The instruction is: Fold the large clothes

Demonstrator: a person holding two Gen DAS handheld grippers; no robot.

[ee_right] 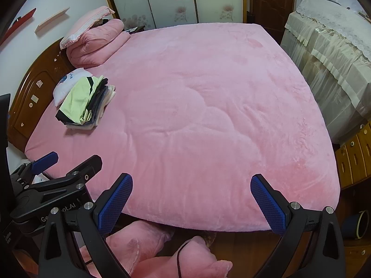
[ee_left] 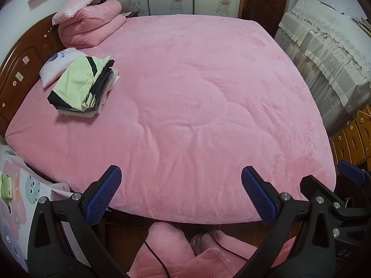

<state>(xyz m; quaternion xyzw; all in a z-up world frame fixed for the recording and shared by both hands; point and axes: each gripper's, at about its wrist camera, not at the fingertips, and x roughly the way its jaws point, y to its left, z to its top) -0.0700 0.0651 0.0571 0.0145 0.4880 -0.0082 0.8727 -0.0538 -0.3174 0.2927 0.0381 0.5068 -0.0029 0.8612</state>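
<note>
Folded clothes (ee_left: 83,88): one stack, lying near the headboard end of the pink bed (ee_left: 197,115). Left hand-held gripper (ee_left: 180,192) and right hand-held gripper (ee_right: 191,199): both spread wide, empty, above the bed's near edge. Advice: lay the next garment flat on the bare middle before folding.

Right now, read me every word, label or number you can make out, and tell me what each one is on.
"Ge...ot.AI", middle letters hidden: black body of the left gripper.
"DA", cut off: black body of the right gripper.
Blue print on the white pillow: too blurred to read.
Stickers on the brown wooden headboard: no legible text.
</note>
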